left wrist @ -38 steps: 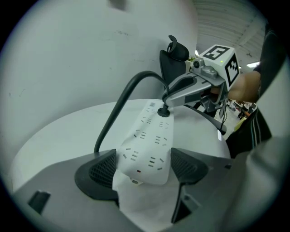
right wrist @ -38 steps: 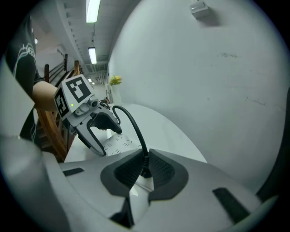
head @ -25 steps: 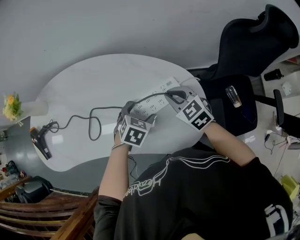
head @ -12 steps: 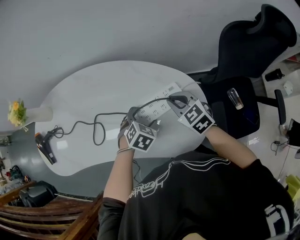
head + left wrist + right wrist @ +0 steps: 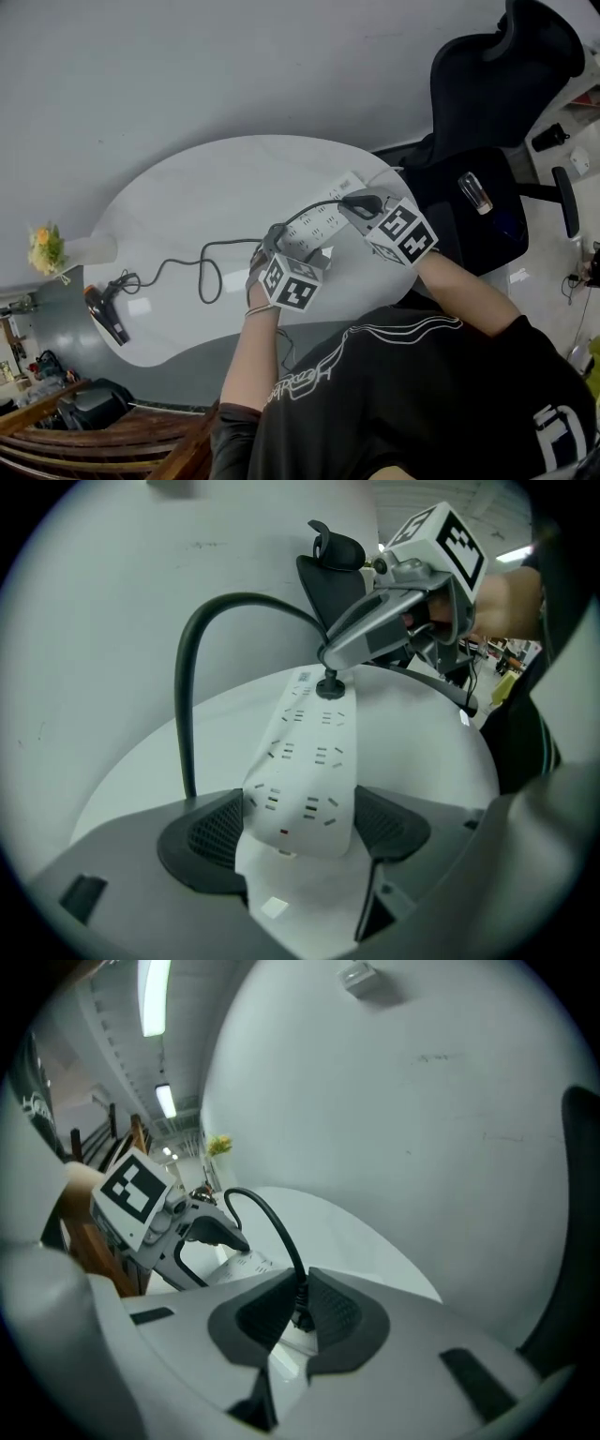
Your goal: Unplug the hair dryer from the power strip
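Note:
A white power strip [image 5: 319, 220] lies across the white oval table [image 5: 206, 178]. My left gripper [image 5: 274, 242] is shut on the strip's near end, its dark pads [image 5: 211, 832] against both sides of the strip [image 5: 305, 761]. My right gripper [image 5: 361, 202] is shut on the black plug [image 5: 300, 1316] at the strip's far part. In the left gripper view the plug [image 5: 329, 687] rests against the strip's face under the right gripper's tips [image 5: 342, 653]. Its black cord [image 5: 211, 267] loops left to the hair dryer [image 5: 111, 317] near the table's left edge.
A black office chair [image 5: 487, 103] stands right of the table, with a bottle [image 5: 473, 192] on its seat. A vase of flowers [image 5: 52, 248] sits at the table's far left. Dark wooden furniture [image 5: 94, 450] fills the lower left.
The head camera has shifted, so everything sits lower and further right in view. Both grippers keep the same holds on the strip and the plug.

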`<control>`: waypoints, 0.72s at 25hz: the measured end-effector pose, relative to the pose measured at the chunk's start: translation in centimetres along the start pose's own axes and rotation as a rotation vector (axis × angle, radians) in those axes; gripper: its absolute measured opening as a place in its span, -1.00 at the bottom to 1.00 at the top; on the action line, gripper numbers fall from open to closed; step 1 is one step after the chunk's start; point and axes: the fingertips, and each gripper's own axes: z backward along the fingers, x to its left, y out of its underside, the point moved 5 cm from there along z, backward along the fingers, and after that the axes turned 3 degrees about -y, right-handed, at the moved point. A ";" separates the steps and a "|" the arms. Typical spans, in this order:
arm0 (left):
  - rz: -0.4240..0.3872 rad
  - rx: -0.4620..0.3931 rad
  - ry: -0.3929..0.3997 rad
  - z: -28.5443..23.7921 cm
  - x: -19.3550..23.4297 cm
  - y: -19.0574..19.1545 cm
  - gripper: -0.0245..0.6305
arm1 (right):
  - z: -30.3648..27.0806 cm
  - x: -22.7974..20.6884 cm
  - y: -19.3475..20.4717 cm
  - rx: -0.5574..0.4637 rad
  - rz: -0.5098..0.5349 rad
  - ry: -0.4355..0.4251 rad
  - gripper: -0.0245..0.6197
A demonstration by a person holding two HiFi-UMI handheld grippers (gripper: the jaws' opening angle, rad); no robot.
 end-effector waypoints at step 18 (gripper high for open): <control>-0.032 0.032 -0.003 -0.1 -0.1 -0.1 0.20 | -0.1 1.6 -0.4 0.081 0.198 0.082 -0.85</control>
